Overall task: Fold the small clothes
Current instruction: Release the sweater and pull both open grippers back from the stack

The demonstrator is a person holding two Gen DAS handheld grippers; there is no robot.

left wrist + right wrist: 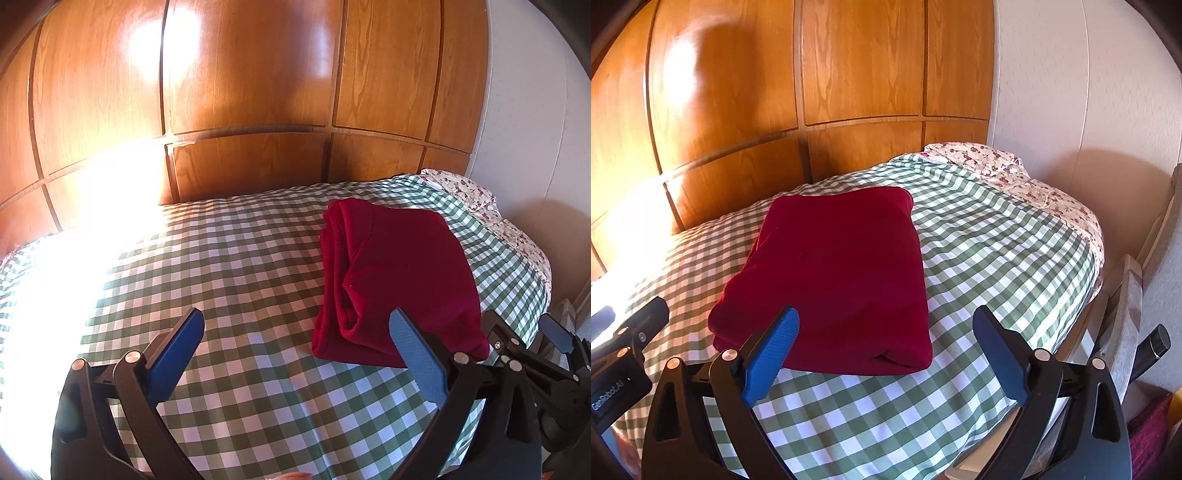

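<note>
Checked bedspread (pixel 979 236): one folded red garment (pixel 834 273).

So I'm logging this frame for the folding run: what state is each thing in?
red garment: folded into a compact rectangle, lying flat on the bed, untouched.
left claw: open, empty, above the cloth.
right claw: open, empty, near the garment's front edge.
checked cloth: spread flat, slightly rippled.
floral sheet: rumpled at the far corner.
</note>
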